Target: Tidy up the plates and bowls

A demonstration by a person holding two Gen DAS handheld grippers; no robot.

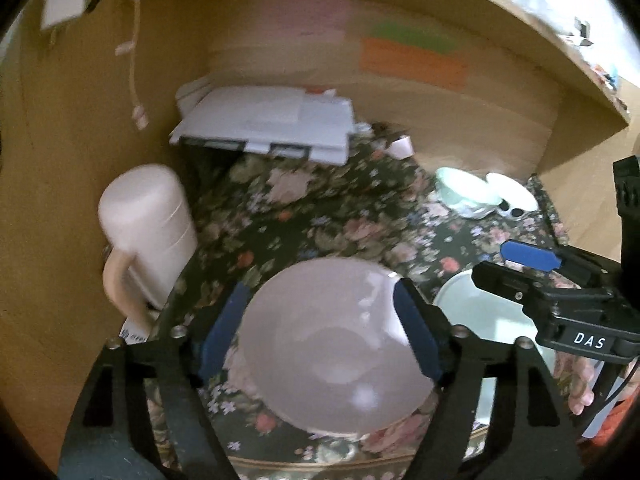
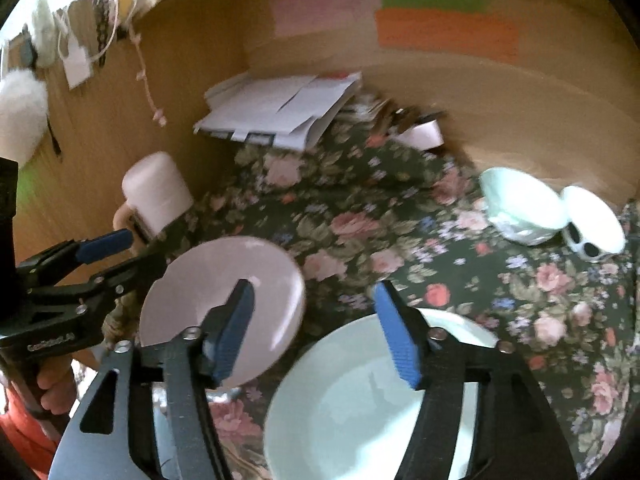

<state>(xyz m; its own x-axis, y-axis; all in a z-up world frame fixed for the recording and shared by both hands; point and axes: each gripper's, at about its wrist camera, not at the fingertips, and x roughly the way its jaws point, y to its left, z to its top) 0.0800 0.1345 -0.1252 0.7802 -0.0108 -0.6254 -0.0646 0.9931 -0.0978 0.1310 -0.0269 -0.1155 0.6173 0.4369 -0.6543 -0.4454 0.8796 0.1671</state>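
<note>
A pale pink bowl [image 1: 332,344] sits on the floral cloth right below my left gripper [image 1: 320,332]. The gripper is open, with its blue pads [image 1: 224,332] standing wide on either side of the rim and not pressing it. To the right lies a mint green plate [image 2: 360,408]. My right gripper [image 2: 318,332] hangs open over the plate's far rim with nothing between its fingers. The right wrist view shows the pink bowl [image 2: 224,300] at left, with the left gripper [image 2: 120,260] beside it. In the left wrist view the right gripper [image 1: 516,268] reaches over the mint plate [image 1: 472,312].
A mint bowl [image 2: 520,208] and a white bowl with black spots [image 2: 592,224] stand at the back right. A pink-white jug [image 1: 148,232] stands by the left wooden wall, a stack of papers [image 1: 268,124] at the back. The floral cloth [image 2: 360,208] covers the table.
</note>
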